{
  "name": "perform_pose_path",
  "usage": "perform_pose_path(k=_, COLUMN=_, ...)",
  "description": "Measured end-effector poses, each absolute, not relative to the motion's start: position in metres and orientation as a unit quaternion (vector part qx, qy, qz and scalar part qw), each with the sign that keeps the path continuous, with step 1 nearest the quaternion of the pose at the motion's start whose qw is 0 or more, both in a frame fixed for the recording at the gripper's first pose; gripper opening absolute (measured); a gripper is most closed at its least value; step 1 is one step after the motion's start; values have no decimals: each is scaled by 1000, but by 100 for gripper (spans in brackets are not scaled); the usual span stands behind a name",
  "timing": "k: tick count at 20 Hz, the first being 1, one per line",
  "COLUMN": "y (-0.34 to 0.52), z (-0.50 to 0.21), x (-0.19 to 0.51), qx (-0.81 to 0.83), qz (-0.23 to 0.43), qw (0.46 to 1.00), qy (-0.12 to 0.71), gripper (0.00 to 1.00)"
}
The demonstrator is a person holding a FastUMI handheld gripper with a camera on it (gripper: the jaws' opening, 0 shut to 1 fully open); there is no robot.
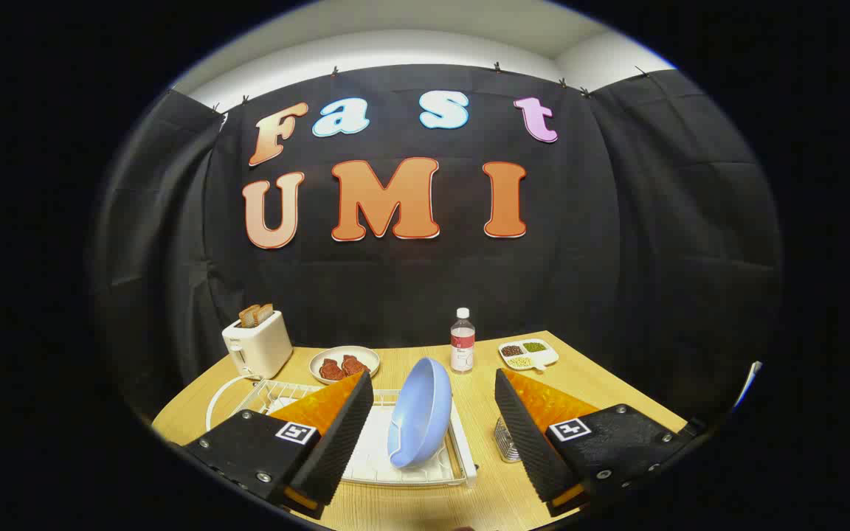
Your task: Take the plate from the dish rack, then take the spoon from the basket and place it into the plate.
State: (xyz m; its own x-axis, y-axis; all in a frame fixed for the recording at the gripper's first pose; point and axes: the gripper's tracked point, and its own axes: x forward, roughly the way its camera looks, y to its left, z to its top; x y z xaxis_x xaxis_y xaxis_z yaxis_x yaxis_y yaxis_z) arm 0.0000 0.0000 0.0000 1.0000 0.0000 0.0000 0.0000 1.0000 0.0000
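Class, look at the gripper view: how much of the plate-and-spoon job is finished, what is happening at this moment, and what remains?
Nothing looks done: the blue plate stands on edge in the white dish rack. In hand: the gripper is open, fingers either side of the plate, not touching it. Left: grasp and lift out the plate, then move the spoon from the metal basket onto it.

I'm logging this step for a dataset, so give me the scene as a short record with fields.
tongs: tongs open, holding nothing
plate: blue plate on edge, tilted, in the dish rack, between the fingers
basket: metal basket beside the rack, partly hidden
beyond: toaster with bread, plate of meat, bottle, divided tray
surface: wooden table
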Motion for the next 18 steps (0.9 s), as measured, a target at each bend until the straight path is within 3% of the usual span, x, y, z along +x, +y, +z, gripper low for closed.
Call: perform_pose_path(k=18, y=4, z=-11, x=1, qx=4, qz=2, qw=1000, qy=19, gripper=99)
